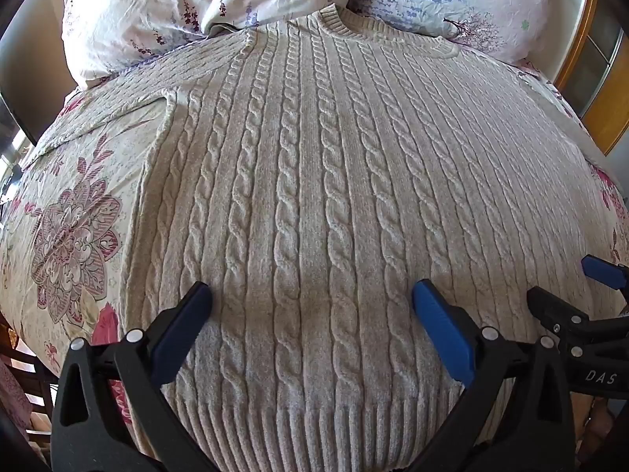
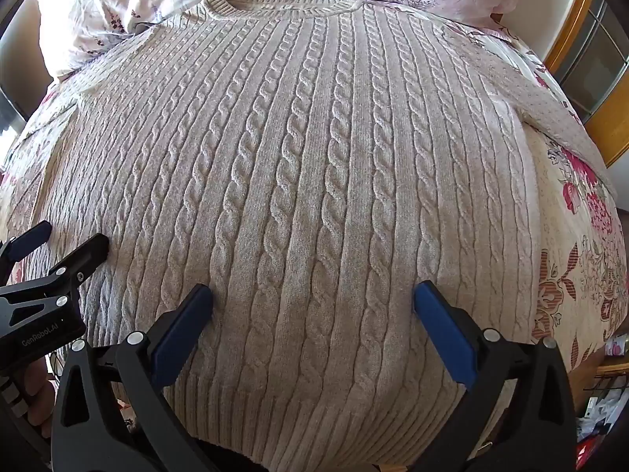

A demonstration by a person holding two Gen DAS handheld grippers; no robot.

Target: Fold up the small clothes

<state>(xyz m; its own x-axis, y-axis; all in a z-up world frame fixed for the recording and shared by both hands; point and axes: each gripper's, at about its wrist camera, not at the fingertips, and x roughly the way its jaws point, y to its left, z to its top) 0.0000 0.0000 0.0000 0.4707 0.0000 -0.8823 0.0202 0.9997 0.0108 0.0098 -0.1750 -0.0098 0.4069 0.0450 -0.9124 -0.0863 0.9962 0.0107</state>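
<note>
Left wrist view: cream cable-knit sweater (image 1: 314,196) seen spread flat on flowered bedsheet (image 1: 74,228), collar toward pillows (image 1: 157,11). Left gripper (image 1: 312,303) held over sweater near hem, left of its middle; jaws wide apart, nothing gripped. Right gripper (image 2: 313,303) held over same hem, right of middle; jaws spread, empty. Sleeve (image 2: 558,118) seen lying out to sweater's right.

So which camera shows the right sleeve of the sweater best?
The right wrist view. There the right sleeve shows from the shoulder, running down toward the bed's right edge over the floral bedspread. In the left wrist view that side of the sweater runs off the picture, so the sleeve is hardly visible.
</note>
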